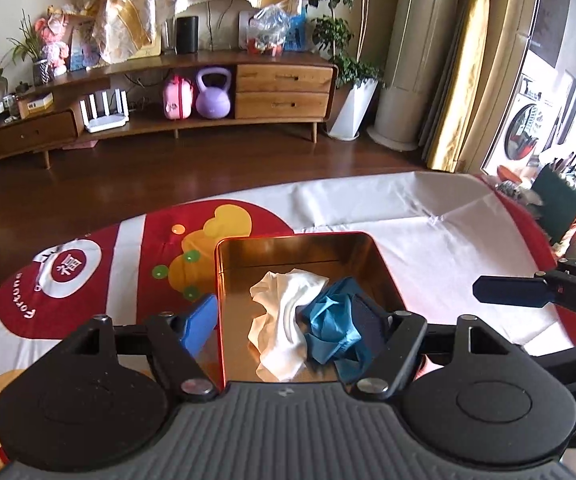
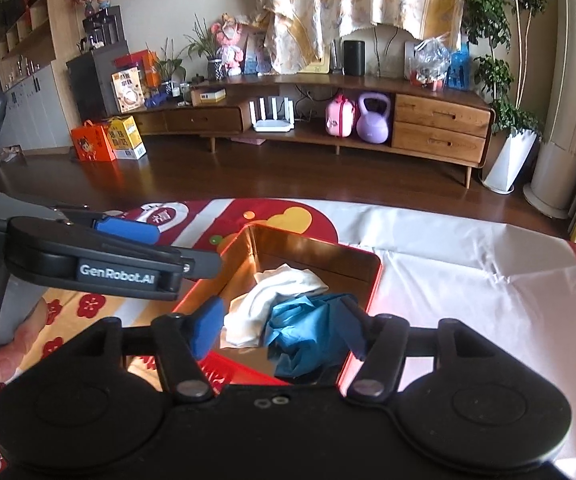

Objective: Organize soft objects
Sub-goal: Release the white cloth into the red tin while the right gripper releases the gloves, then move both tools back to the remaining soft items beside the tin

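Left wrist view looks straight down into the copper-lined tin box [image 1: 244, 256], and inside it lie the two soft things: a crumpled white cloth [image 1: 284, 312] toward the left and a bunched blue cloth [image 1: 336, 328] touching it on the right, part of the blue draped over the white's edge. Both sit in the near half of the box, with bare metal floor beyond them toward the far wall. The white one runs roughly near-to-far; the blue is a round heap with no clear long axis

The left gripper [image 1: 288, 320] hangs above the box with its jaws apart and nothing between the blue pads, the cloths lying below and just ahead of it. In the right wrist view the right gripper [image 2: 284, 328] is likewise spread and empty, over the near right corner, so the blue heap is directly under it while the white lies closer to the left one

The box rests on a red and white printed tablecloth [image 1: 388, 216]. Judging by this, both cloths are already stowed and no grasp is needed here
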The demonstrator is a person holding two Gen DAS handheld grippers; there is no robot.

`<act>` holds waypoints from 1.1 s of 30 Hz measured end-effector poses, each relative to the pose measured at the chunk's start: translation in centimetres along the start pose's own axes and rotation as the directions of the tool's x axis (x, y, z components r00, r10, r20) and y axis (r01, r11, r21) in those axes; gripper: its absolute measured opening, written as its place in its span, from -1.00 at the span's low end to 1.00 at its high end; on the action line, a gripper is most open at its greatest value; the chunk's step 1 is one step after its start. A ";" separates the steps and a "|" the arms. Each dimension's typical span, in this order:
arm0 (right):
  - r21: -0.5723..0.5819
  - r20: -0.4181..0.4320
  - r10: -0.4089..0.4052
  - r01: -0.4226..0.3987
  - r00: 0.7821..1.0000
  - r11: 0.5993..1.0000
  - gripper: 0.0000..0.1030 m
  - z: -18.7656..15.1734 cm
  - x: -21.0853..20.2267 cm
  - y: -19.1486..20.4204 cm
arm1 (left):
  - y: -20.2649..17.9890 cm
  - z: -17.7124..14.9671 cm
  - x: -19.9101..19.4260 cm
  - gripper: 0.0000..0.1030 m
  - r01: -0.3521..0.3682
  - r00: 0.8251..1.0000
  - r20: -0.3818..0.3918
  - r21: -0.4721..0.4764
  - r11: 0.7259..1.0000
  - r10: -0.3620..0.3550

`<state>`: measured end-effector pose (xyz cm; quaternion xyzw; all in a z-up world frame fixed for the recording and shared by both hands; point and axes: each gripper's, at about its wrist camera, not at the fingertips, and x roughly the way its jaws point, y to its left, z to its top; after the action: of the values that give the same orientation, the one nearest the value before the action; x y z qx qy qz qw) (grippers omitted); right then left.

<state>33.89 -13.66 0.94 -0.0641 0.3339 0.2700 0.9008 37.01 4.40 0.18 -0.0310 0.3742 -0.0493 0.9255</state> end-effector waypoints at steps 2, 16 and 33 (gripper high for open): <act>0.001 0.007 0.006 -0.006 1.000 1.000 0.24 -0.1 -1.3 0.3 | -0.2 -0.2 -1.4 0.45 0.008 1.000 0.010 0.000 1.000 -0.008; 0.004 0.058 0.003 -0.003 0.998 1.000 0.76 -3.5 -7.6 2.2 | -1.7 -3.4 -9.5 0.63 0.038 0.995 0.094 -0.012 0.999 -0.036; 0.022 0.036 -0.032 0.031 0.999 0.999 0.93 -10.7 -9.2 3.1 | -2.3 -10.4 -12.1 0.96 0.046 0.993 0.107 -0.033 0.998 -0.042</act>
<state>20.39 -18.26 -1.21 -0.0547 0.3191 0.2533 0.9116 20.92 3.31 1.24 -0.0579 0.3244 -0.0613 0.9422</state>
